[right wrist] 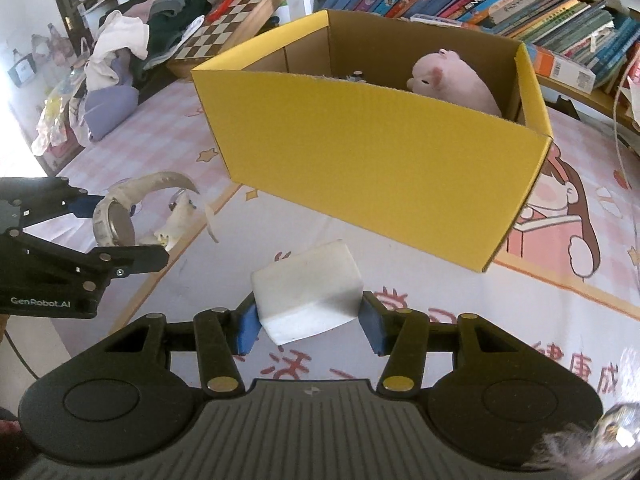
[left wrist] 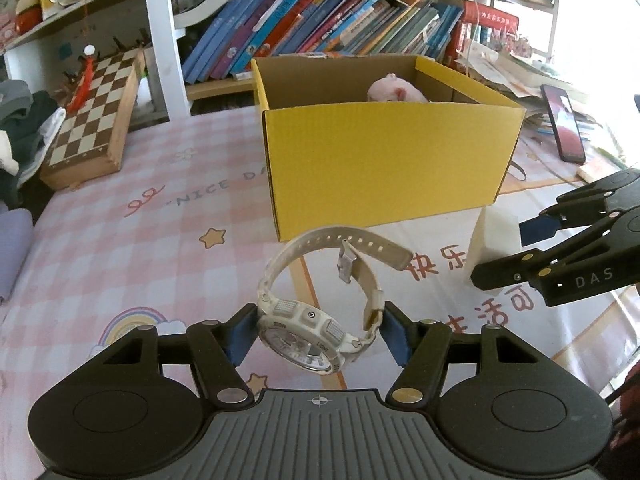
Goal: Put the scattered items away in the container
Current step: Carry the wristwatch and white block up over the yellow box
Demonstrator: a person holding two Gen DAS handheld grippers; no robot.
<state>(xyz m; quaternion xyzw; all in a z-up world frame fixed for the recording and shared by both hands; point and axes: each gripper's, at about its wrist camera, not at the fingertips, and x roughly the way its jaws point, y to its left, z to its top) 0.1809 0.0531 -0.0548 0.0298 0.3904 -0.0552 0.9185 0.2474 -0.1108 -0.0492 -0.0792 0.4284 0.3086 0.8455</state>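
A yellow cardboard box stands open on the pink checked cloth, with a pink plush toy inside; it also shows in the right wrist view, plush at its right end. My left gripper is shut on a white wristwatch, held above the cloth in front of the box. My right gripper is shut on a white block, also in front of the box. The left wrist view shows the right gripper and block at the right; the right wrist view shows the left gripper and watch at the left.
A chessboard case lies at the back left beside a clothes pile. A bookshelf full of books runs behind the box. A phone leans on papers at the back right.
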